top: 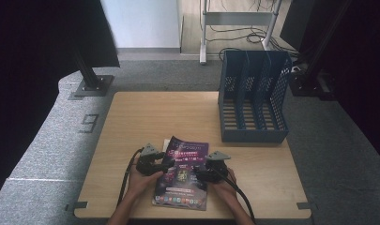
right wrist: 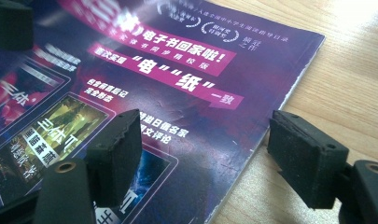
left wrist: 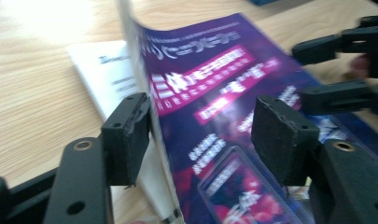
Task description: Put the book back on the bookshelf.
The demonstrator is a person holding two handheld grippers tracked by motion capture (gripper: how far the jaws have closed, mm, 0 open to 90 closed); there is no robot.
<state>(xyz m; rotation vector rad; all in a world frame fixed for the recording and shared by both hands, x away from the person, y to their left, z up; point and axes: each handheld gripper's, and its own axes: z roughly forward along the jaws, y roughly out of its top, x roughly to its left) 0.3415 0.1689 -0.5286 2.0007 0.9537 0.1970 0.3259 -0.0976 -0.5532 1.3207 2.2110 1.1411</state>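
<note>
A purple magazine point(top: 183, 176) lies near the front edge of the wooden surface point(top: 131, 122), right between the person's two hands. The left tongs point(top: 165, 163) sit at the magazine's left edge, and in the left gripper view point(left wrist: 200, 135) that edge of the cover curls up between the two black pads; the left pad point(left wrist: 128, 135) is touching the lifted cover from outside while the right pad hangs apart over the printed front, so there is no squeeze on it. The right tongs point(top: 197, 171) are at the magazine's right edge. In the right gripper view point(right wrist: 203, 149) they stand wide, one pad point(right wrist: 116, 149) over the cover, the other above bare wood, with the magazine's edge running between them and nothing pinched. A white sheet point(left wrist: 107, 74) peeks out from under the magazine on its left side. Farther back on the right stands a blue file rack point(top: 253, 98), upright, well apart from the magazine and both hands.
</note>
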